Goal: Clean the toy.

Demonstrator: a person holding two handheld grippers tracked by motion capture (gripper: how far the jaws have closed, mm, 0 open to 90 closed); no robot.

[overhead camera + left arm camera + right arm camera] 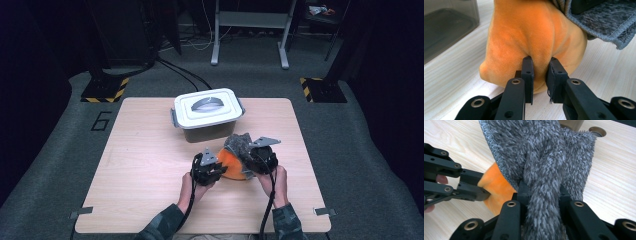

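Orange plush cloth (233, 165) sits at the middle of our table (145, 165), just toward 6 o'clock from the lidded box (207, 114). Our left hand-held gripper (539, 65) pinches a fold of it between its jaws. Our right hand-held gripper (541, 192) is clamped on the grey shaggy cloth (544, 157), whose stitched hem overlaps the orange one. Bare wood lies open toward 9 and 3 o'clock, out to the table's edges, and toward 6 o'clock around our hands.
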